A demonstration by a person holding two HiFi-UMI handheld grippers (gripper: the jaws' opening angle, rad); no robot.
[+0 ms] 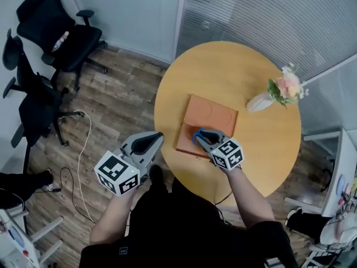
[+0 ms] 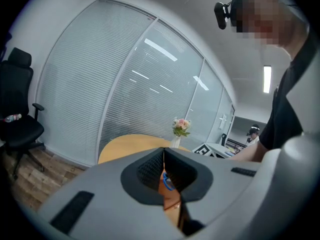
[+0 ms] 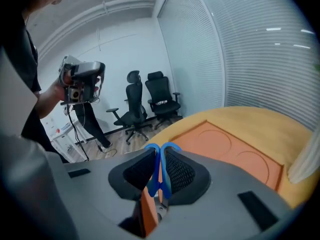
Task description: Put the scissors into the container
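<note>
scissors (image 3: 159, 171): blue handles pinched in the right gripper (image 1: 201, 136), over the near part of the orange container (image 1: 215, 113) | container: flat on the round table (image 1: 234, 66) | left gripper (image 1: 155, 138): jaws closed together, nothing between, just off the table's left edge

my right gripper (image 3: 159, 159) has a smooth, matt grey plastic shell, and its black pads (image 3: 180, 169) look rubbery with a fine ribbed grain. the scissors (image 3: 151, 179) show glossy blue plastic handles. my left gripper (image 2: 164, 159) has the same matt grey plastic. the container (image 1: 215, 115) is a smooth, matt orange tray. the round table (image 1: 223, 66) is smooth yellow wood-look with a soft sheen. the floor (image 1: 120, 102) is grey-brown wood-grain plank. the office chairs (image 1: 56, 32) look like black cloth and plastic.
</note>
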